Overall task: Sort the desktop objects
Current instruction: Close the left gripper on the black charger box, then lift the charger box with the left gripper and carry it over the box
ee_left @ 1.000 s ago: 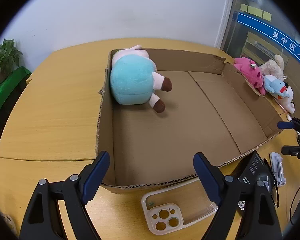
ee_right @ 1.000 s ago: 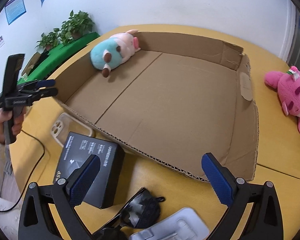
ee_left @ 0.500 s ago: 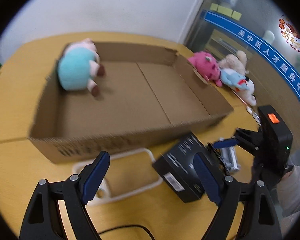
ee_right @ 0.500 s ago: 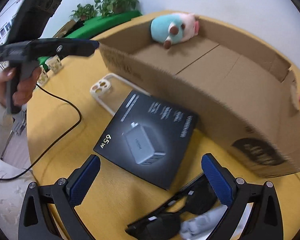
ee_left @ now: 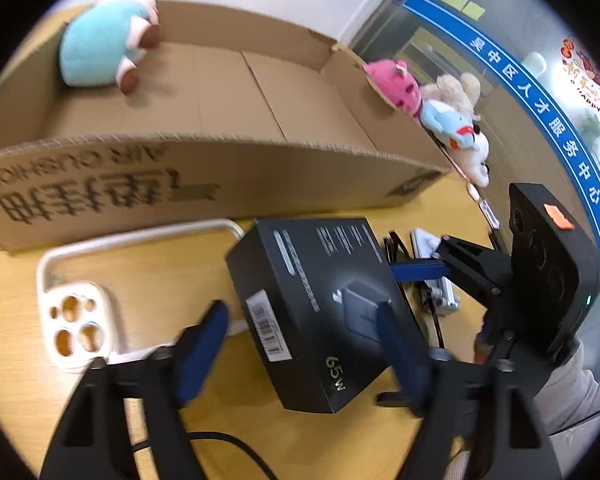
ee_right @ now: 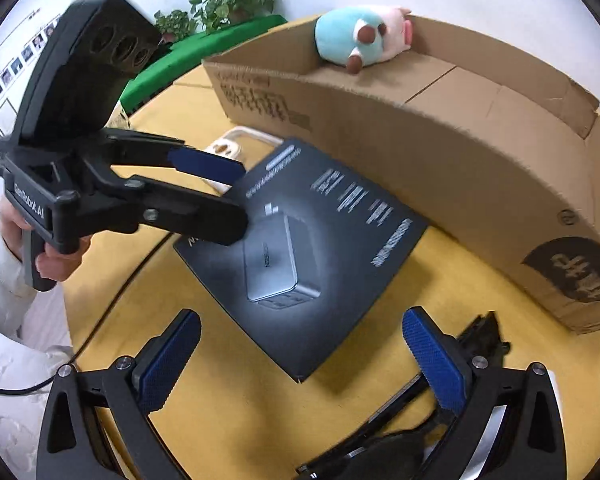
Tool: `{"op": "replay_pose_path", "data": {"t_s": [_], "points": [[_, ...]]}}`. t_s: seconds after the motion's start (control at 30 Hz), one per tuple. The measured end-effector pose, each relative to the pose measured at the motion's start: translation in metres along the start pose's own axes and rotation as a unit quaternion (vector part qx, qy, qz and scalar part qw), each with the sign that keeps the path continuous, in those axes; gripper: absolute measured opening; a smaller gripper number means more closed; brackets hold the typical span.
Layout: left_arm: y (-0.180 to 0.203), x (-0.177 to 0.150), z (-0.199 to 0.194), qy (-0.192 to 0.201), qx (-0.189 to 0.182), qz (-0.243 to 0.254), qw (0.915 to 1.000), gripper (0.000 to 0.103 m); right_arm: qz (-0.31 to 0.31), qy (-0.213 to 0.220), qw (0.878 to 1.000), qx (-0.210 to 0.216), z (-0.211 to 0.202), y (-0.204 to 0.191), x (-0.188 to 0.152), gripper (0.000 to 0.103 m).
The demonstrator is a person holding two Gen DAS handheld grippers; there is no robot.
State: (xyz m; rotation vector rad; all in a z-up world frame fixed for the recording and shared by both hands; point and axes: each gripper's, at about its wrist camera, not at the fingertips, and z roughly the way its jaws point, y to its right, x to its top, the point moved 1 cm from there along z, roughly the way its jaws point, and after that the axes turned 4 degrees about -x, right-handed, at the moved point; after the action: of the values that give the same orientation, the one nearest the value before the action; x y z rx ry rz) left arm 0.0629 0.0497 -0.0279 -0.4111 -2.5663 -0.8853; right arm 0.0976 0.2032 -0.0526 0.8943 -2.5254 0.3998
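Sorted: one teal-and-pink plush toy (ee_left: 100, 46) lies in the far corner of your open brown cardboard box (ee_left: 228, 168).
Left tool (ee_left: 300, 340): its jaws are closing around the flat black charger carton (ee_left: 320, 308), pads not yet pressing.
Right tool (ee_right: 300, 360): you hold it spread, empty, above the carton's near corner.
Left to do: the carton, white phone case (ee_left: 76, 320) and black sunglasses (ee_right: 384, 446) lie on the yellow bench (ee_right: 420, 280) before the box; plush toys (ee_left: 428, 108) wait beyond its far end.

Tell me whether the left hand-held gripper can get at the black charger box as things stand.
Probably yes: the left hand-held gripper already straddles the black charger box, its jaws closing around it. Nothing lies on top, and the right hand-held gripper hangs open beside it.
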Motion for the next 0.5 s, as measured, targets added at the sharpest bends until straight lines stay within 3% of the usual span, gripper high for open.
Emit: {"op": "replay_pose_path", "data": {"t_s": [0.07,0.23,0.5], "points": [[0.002,-0.002,0.004,-0.001,-0.004,0.003,1.0000,0.060,-0.012,-0.004,1.000,-0.012,0.006,-0.006,0.000,0.095],[0.009,-0.002,-0.001,0.010,0.010,0.010,0.9998,0.059,0.018,0.023,1.000,0.000,0.004,-0.001,0.001,0.087],[0.037,0.011,-0.028,0.060,0.043,0.046,0.9962,0.059,0.001,0.069,0.997,-0.031,-0.024,-0.016,0.006,0.086]]}}
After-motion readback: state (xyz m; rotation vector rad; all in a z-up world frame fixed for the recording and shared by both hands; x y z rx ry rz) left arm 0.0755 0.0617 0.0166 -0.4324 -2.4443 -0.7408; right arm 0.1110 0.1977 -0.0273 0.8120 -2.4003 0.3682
